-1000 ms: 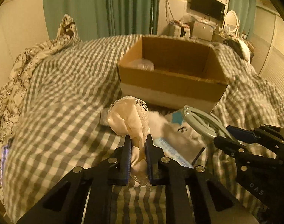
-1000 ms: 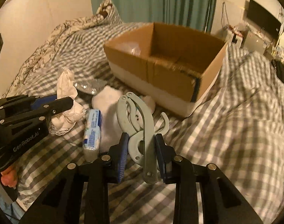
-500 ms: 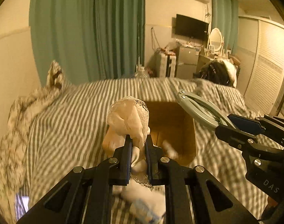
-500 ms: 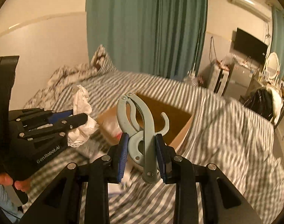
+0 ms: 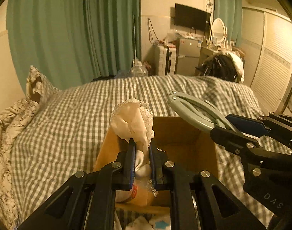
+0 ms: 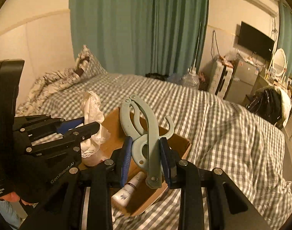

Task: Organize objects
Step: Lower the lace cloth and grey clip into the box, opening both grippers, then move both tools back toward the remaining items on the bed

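Lifted from the bed, both tongs (image 5: pixel 142 154) (image 6: pixel 146 158) hover above box (image 5: pixel 186 141).

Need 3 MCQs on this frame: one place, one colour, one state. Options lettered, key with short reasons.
1. Where does the cardboard box sit?
A. on the checked bedspread
B. on the floor
C. on a desk

2. What colour is the tong-like tool in the right gripper?
A. red
B. pale grey-green
C. black

3. What is the state of the left gripper?
A. open and empty
B. shut on the lace-trimmed cloth
C. out of view

Key:
1 A: checked bedspread surrounds the box on all visible sides.
2 B: its arms read pale grey-green in both views.
3 B: the lace-trimmed cloth is pinched between its fingers above the box.
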`<action>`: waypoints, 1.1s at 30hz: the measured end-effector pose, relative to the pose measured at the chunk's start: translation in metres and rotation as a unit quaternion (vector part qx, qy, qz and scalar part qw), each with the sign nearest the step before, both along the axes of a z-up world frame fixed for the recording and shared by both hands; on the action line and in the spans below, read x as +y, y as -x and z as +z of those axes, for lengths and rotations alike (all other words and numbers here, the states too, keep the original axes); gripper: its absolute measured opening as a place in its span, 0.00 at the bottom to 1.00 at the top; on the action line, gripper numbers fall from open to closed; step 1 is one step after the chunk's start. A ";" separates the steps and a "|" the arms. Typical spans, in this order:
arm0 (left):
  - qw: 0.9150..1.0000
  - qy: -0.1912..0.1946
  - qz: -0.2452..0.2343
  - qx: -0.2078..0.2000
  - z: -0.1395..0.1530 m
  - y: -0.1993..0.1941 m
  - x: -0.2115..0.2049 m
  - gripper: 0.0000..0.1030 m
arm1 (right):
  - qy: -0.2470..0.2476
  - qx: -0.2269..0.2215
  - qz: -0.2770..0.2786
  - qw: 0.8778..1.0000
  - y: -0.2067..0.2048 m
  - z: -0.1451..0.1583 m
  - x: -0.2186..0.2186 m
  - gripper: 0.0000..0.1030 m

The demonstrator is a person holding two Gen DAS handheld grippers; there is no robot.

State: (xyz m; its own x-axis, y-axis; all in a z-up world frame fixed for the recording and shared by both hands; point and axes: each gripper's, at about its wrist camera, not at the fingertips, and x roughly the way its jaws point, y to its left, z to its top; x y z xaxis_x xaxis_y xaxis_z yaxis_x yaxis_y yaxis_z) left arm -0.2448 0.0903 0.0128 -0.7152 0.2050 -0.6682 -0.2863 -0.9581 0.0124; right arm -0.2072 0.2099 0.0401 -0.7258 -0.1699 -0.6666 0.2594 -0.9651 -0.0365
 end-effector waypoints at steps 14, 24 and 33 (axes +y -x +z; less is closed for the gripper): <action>0.999 0.008 0.030 -0.015 -0.019 0.005 -0.019 0.78 | 0.030 0.015 -0.034 0.999 0.001 0.002 0.026 0.63; 0.996 0.016 0.059 0.058 0.046 -0.059 -0.051 0.96 | 0.017 0.069 -0.034 0.997 -0.064 0.059 0.025 0.77; 0.993 0.016 0.078 0.091 0.077 -0.117 -0.073 0.99 | 0.004 0.092 -0.013 0.996 -0.124 0.080 0.008 0.77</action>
State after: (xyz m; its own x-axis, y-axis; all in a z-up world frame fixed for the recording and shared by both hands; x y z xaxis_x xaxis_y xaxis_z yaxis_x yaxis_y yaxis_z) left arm -0.1274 0.0173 0.0895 -0.8463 0.0643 -0.5288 -0.1255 -0.9888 0.0807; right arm -0.0831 0.2180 0.1198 -0.8396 -0.1542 -0.5209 0.2245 -0.9716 -0.0742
